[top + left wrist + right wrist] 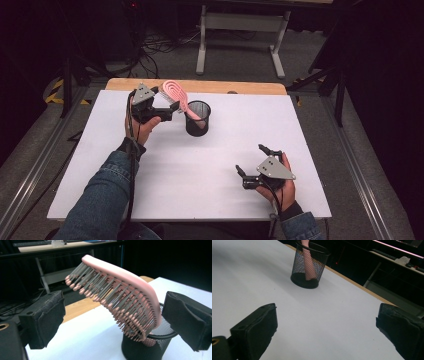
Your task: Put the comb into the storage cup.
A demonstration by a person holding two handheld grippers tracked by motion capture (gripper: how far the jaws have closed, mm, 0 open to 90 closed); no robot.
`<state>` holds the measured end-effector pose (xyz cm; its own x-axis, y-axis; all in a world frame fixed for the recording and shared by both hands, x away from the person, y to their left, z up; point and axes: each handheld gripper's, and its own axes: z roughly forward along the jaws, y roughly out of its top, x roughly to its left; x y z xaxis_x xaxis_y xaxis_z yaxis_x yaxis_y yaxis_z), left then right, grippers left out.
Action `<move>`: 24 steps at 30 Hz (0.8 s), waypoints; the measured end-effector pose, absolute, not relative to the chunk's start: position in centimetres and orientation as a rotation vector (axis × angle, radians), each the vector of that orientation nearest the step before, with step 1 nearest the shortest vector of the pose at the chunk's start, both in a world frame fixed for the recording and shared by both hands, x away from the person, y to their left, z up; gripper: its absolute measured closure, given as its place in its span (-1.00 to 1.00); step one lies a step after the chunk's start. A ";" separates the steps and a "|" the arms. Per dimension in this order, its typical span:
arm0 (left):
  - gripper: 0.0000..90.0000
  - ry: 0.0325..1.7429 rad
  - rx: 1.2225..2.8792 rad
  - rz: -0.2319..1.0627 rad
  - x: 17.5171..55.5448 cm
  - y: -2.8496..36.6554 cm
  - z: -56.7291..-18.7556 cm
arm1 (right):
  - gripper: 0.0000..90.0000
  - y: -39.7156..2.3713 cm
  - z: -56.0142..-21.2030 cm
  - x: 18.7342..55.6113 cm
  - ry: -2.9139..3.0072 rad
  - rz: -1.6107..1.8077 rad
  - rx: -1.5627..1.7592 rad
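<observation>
Left gripper (170,111), jaws spread and holding nothing, sits just beside the black wire-mesh cylindrical cup (198,118) on the white tabletop (200,165). Pink plastic paddle hairbrush (117,293) stands handle-down in that cup, its head tilted out over the rim, with grey bristles tipped in pink. Right gripper (252,162), jaws likewise spread and empty, lies well apart from the cup, toward the person.

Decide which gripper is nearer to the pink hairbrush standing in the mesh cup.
Left. The left gripper sits open right beside the pink hairbrush in the black mesh cup. The right gripper rests open far off, near the table's front edge.
</observation>
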<state>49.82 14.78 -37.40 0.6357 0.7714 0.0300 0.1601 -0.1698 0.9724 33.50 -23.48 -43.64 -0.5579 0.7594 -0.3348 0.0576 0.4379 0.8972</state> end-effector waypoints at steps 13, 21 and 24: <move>-0.83 0.731 1.736 0.719 49.0 15.4 -37.8 | -0.91 -23.5 -43.7 33.5 1.927 1.157 0.687; -0.84 0.696 1.775 0.718 48.0 15.9 -38.6 | -0.90 -23.5 -43.5 33.4 1.907 1.157 0.693; -0.85 0.690 1.789 0.716 47.8 16.1 -39.0 | -0.90 -23.4 -43.6 33.5 1.913 1.157 0.693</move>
<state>47.80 16.10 -38.98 0.6555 0.7409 0.1462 0.1187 -0.2922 0.9490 33.48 -23.44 -43.60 -0.5471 0.7654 -0.3389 0.0551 0.4369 0.8978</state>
